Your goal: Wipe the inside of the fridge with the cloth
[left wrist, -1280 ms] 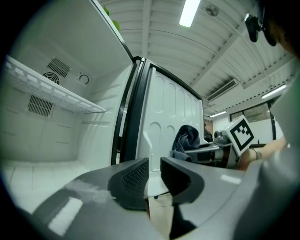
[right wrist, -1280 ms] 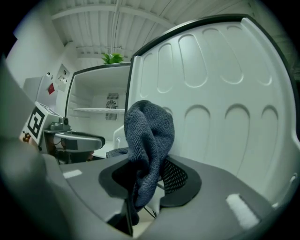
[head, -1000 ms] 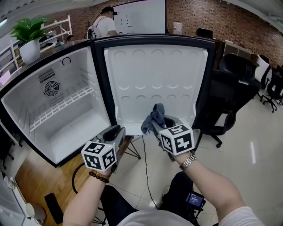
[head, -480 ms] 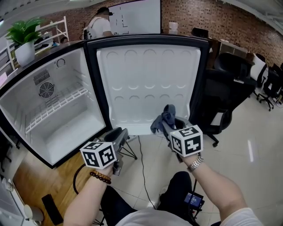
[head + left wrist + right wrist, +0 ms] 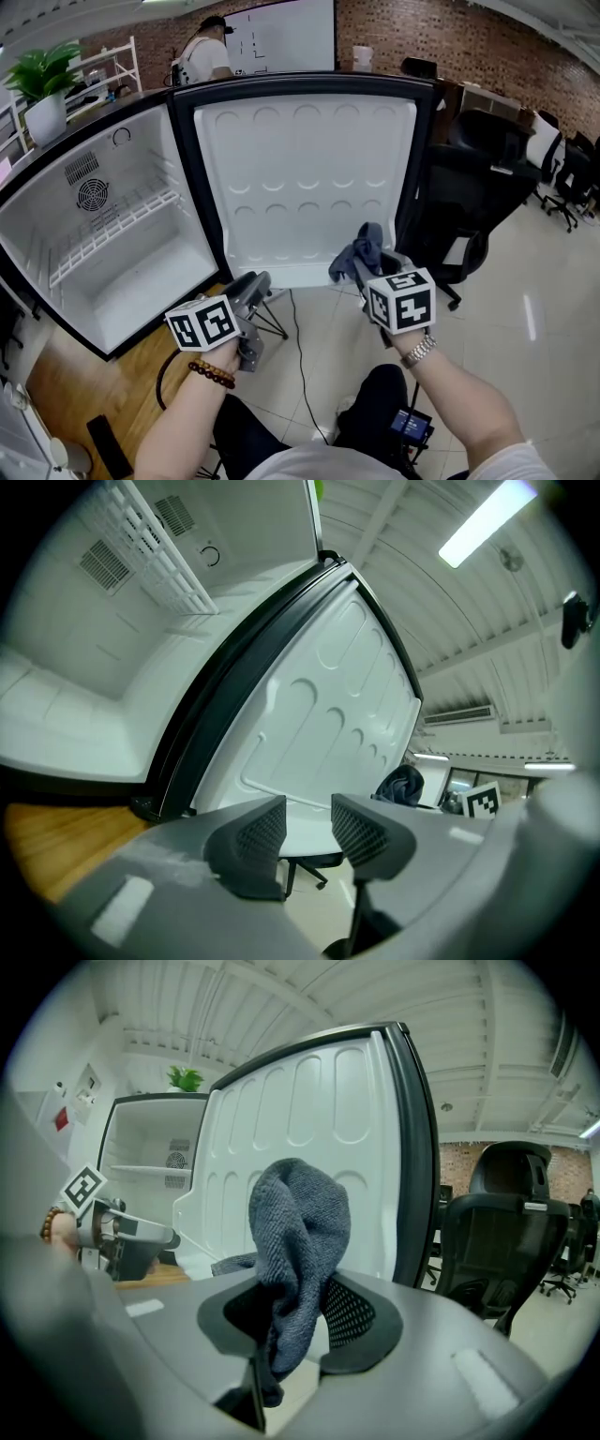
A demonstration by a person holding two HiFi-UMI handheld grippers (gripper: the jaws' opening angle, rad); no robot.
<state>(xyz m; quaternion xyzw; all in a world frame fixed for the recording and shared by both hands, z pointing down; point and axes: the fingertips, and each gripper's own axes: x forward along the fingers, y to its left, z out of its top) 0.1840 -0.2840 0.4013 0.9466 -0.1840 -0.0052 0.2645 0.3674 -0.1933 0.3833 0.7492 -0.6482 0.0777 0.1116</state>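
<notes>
Cloth (image 5: pixel 298 1232) bunched upright, pinched in right hand-held gripper (image 5: pixel 292 1318), held before the open door (image 5: pixel 300 178), ready for wiping. Left hand-held gripper (image 5: pixel 307 834): jaws just been opening, now spread, nothing between; probably free to steady the fridge (image 5: pixel 122 281).

Fridge (image 5: pixel 141 187): one
Fridge door (image 5: pixel 300 178): one
Wire shelf (image 5: pixel 108 225): one
Cloth (image 5: pixel 361 255): one
Grippers: two, the left gripper (image 5: pixel 307 822) and the right gripper (image 5: pixel 300 1312)
Marker cubes (image 5: pixel 202 323): two (one on each gripper)
Potted plant (image 5: pixel 42 80): one
Whiteboard (image 5: pixel 281 37): one
Standing person (image 5: pixel 200 52): one
Office chairs (image 5: pixel 469 178): one by the door, more behind (their number I cannot tell)
Bracelet (image 5: pixel 211 375): one
Wristwatch (image 5: pixel 419 352): one
</notes>
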